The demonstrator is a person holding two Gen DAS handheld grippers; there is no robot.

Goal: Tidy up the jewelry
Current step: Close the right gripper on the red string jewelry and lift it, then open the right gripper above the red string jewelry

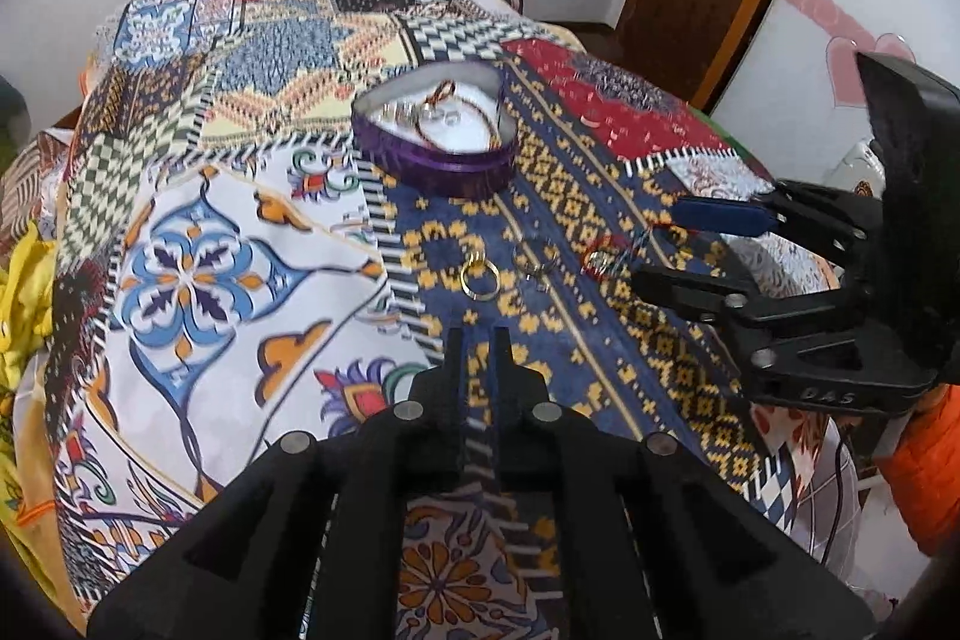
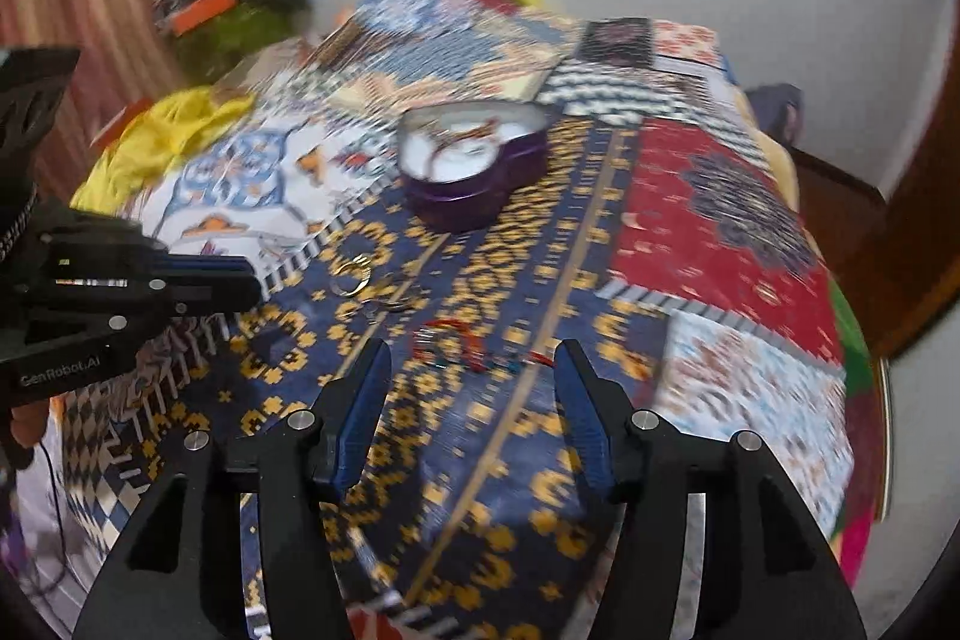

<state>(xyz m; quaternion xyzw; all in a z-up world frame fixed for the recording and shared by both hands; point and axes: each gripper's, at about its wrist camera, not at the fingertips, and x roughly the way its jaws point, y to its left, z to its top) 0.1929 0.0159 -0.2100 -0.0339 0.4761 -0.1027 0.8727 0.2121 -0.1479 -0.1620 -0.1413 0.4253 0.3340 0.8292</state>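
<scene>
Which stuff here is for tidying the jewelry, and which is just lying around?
For the job: purple box, gold rings, silver ring, red bracelet.
Just lying around: patchwork cloth, yellow cloth, orange thing.

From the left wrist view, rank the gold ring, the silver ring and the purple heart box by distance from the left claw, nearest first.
1. Gold ring, just ahead of the left claw on the blue and yellow cloth.
2. Silver ring, slightly farther and to the right of the gold one.
3. Purple heart box, clearly farthest, straight ahead beyond both rings.
</scene>
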